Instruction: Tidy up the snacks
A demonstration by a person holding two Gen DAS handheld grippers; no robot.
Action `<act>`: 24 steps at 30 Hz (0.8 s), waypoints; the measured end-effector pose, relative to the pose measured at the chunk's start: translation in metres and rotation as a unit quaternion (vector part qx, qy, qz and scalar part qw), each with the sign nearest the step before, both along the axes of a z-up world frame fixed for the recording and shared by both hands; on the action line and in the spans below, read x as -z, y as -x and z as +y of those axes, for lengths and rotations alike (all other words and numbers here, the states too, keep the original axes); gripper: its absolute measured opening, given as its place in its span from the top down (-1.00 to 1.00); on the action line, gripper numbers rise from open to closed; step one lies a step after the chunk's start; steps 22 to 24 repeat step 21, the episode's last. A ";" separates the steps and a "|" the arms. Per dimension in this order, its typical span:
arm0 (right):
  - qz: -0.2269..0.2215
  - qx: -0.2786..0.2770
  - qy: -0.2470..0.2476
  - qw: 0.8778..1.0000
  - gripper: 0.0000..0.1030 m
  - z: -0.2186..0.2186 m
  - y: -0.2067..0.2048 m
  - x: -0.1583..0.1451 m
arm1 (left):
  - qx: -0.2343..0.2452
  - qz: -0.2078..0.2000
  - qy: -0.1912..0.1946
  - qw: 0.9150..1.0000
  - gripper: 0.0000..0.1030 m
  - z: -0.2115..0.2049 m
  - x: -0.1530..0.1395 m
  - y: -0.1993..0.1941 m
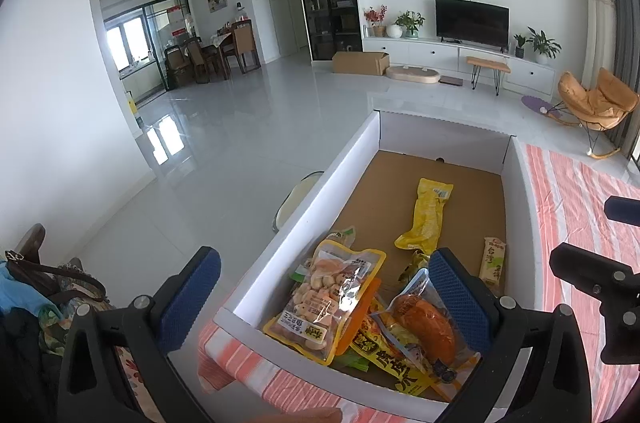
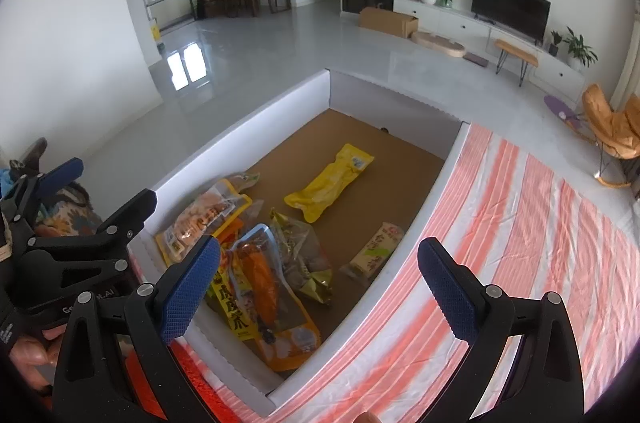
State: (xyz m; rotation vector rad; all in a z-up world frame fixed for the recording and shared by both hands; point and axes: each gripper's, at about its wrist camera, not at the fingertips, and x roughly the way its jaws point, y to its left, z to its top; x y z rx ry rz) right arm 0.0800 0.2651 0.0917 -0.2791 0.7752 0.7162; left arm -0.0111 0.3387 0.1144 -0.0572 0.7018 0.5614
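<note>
with both the left tongs (image 1: 324, 303) and right tongs (image 2: 320, 295) wide and empty over the box (image 1: 352, 159), a careless dip may snag the overlapping snack packets (image 1: 336, 299) and drag several out together.

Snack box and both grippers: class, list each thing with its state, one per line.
Box: open-topped, partly filled.
Yellow packet: flat, alone, apart from the pile.
Nut pouch: sealed, atop the pile.
Left gripper: open, holding nothing.
Right gripper: open, holding nothing.
</note>
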 end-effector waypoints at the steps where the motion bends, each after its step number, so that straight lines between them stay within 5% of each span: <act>1: 0.000 0.000 0.000 1.000 -0.95 0.000 0.000 0.000 | 0.001 -0.001 -0.001 1.000 -1.00 0.000 0.000 0.000; 24: 0.000 0.005 0.004 1.000 -0.95 0.001 -0.001 0.000 | 0.015 0.003 0.018 1.000 -1.00 -0.001 0.006 -0.003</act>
